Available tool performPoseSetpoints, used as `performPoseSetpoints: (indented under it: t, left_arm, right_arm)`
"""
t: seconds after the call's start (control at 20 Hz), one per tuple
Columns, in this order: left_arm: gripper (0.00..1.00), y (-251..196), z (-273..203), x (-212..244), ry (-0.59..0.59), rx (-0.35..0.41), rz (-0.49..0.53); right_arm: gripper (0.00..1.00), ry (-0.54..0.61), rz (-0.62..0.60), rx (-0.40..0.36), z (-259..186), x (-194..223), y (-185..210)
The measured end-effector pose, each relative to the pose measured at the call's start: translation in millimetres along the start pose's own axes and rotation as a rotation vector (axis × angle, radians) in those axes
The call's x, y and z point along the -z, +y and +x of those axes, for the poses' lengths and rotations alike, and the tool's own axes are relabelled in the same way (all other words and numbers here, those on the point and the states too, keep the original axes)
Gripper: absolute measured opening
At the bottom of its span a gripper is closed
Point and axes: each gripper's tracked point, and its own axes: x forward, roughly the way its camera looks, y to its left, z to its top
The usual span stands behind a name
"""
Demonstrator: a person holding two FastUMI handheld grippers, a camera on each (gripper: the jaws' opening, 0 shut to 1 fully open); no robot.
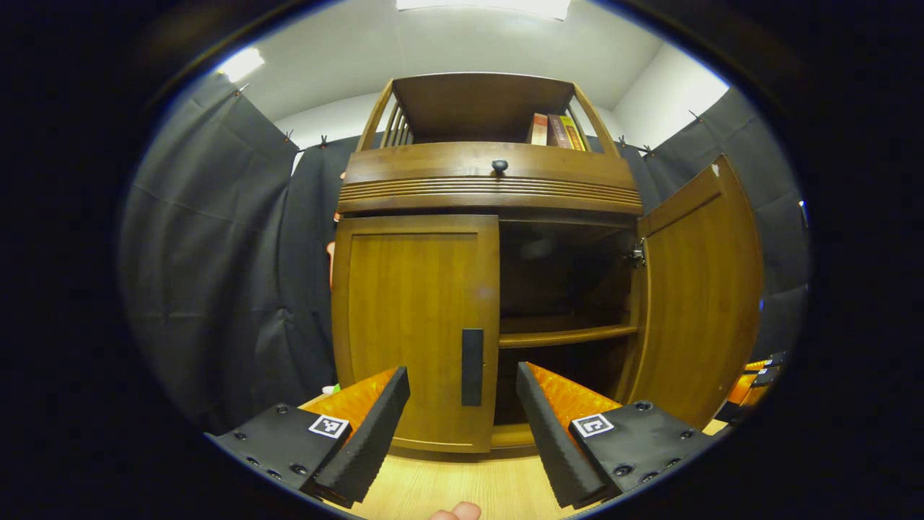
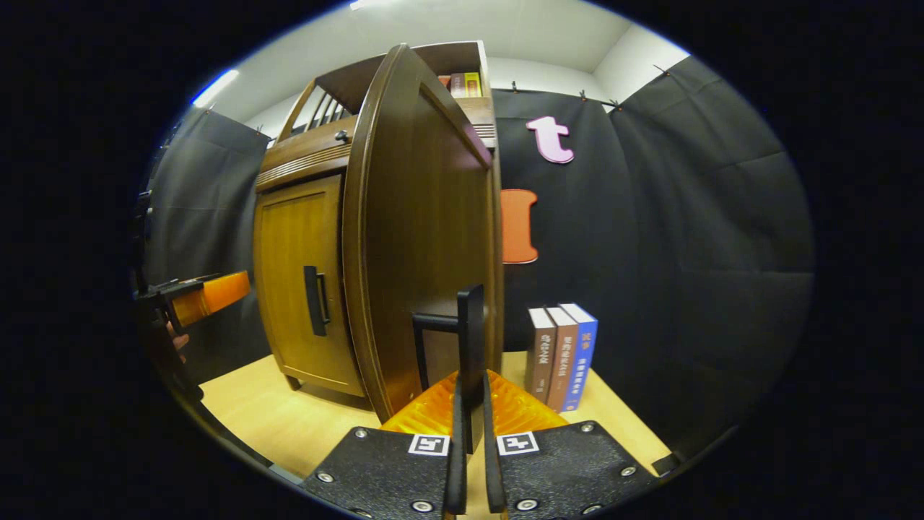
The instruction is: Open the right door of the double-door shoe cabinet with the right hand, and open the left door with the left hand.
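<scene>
cabinet: wooden shoe cabinet (image 1: 491, 188) stands on the light wood table (image 1: 447, 491), black cloth booth wall behind it
right door: right door (image 1: 700, 289) swung wide open, standing out from the cabinet front; inner shelf (image 1: 567, 336) exposed
right door handle: dark bar handle (image 2: 471, 339) on the open door's free edge, upright in the right gripper view
right claw: right claw (image 2: 471, 404) nearly closed, both fingers pressed against the bar handle, one on each side
left door: left door (image 1: 419, 325) shut flush with the cabinet; its dark vertical handle (image 1: 472, 366) sits by the inner edge
left claw: left claw (image 1: 462, 404) wide open, holding nothing, fingers either side of the left door handle but apart from it; seen again at far left in the right gripper view
drawer: drawer above the doors closed, round knob (image 1: 499, 165)
top shelf: books (image 1: 554, 131) upright at right end
table extras: three books (image 2: 559, 354) upright beside the cabinet, against the cloth
</scene>
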Motion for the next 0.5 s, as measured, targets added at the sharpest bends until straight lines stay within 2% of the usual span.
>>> performPoseSetpoints:
  t: [0.05, 0.15, 0.5]
  left_arm:
    - [0.95, -4, 1, 1, 0.002, 0.01, -0.001]
    - [0.95, -10, 2, 1, 0.006, 0.024, -0.002]
    - [0.95, -11, -1, -1, -0.004, 0.022, 0.001]
  right_arm:
    - [0.06, 0.0, 0.002, 0.014, 0, 0, -16]
    - [0.01, -0.007, 0.074, -0.014, 2, 0, -27]
    - [0.01, -0.028, 0.034, -0.135, 4, -4, -53]
